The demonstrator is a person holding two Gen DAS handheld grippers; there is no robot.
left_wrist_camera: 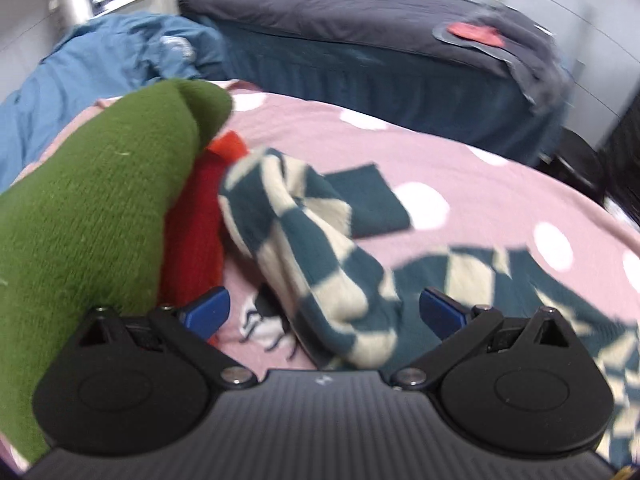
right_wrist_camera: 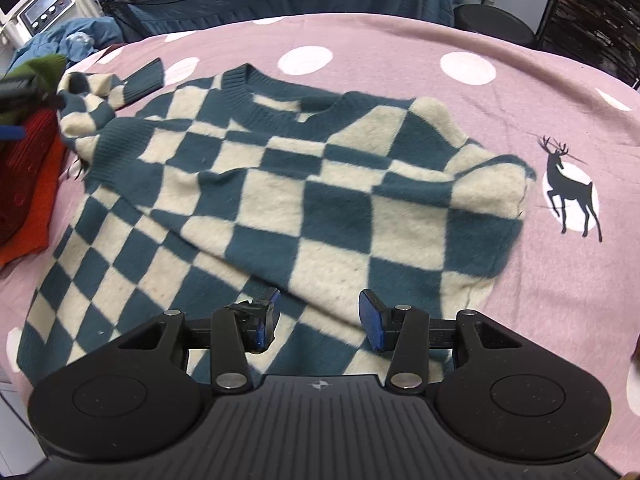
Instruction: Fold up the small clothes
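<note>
Checked sweater (right_wrist_camera: pixel 280 184) lying face up on the pink dotted blanket (right_wrist_camera: pixel 400 52), collar toward the far edge, hem toward the near edge. One sleeve is folded across the chest on the deer-print (right_wrist_camera: pixel 568 196) side; the other sleeve (left_wrist_camera: pixel 304 240) lies bunched near the far left corner, its cuff flat on the blanket.

Right gripper (right_wrist_camera: pixel 318 320): jaws apart, poised over the lower body of the sweater, with knit showing in the gap but no pad pressing on it. Left gripper (left_wrist_camera: pixel 324 314): jaws wide apart above the bunched sleeve, holding nothing.

Beside the sleeve, toward the left edge, a red garment (left_wrist_camera: pixel 192 232) lies under a green knit (left_wrist_camera: pixel 88 208); a blue garment (left_wrist_camera: pixel 120 56) lies beyond them. A dark bed (left_wrist_camera: pixel 360 28) stands past the far edge.

Step in hand, as judged: bringing the loose sleeve across the chest to match the first.

- Pinch the sleeve near its cuff, taking one layer only.
- Lift clear of the red and green pieces so neither is dragged along.
- Lay the sleeve straight across, without twist.
- Keep the right gripper low on the body to stop the sweater sliding on the blanket.

The thick, fuzzy knit will likely spring back from a loose crease; press flat before releasing.
</note>
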